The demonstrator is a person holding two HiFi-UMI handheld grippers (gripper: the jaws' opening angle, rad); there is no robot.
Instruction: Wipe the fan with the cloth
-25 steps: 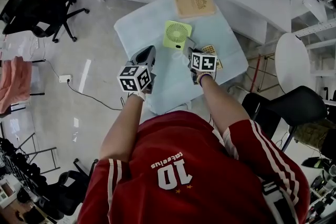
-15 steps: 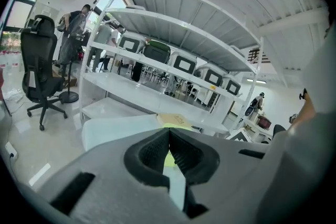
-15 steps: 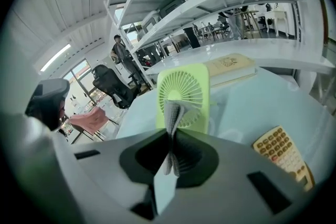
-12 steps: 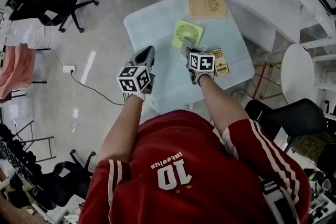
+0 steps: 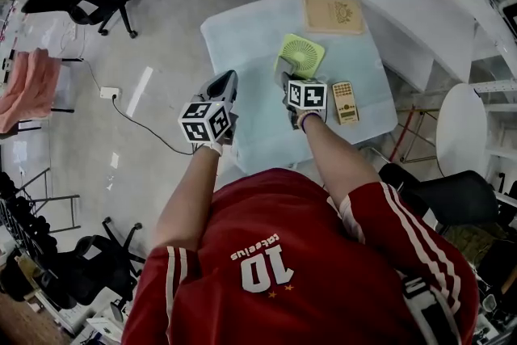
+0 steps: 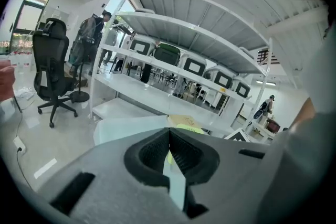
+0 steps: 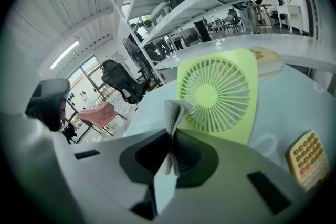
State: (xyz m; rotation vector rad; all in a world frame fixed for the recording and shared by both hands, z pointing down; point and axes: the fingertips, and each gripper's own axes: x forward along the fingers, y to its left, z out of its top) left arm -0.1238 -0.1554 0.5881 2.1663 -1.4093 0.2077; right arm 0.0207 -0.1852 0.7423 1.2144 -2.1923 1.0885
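Shifted sideways since a second ago: right gripper (image 5: pixel 286 80) now just below the green fan (image 5: pixel 300 55) in the head view, clear of the calculator (image 5: pixel 346 102) that its marker cube half covered. Left gripper (image 5: pixel 229 78) at the near-left edge of the pale blue worktop (image 5: pixel 242 36). Fan near mid-worktop, tan book (image 5: pixel 334 13) beyond it.

Left gripper view: jaws pressed together, nothing between.

Right gripper view: clamped on a pale folded cloth (image 7: pixel 173 113), its top edge sticking up just before the fan's grille; contact unclear.
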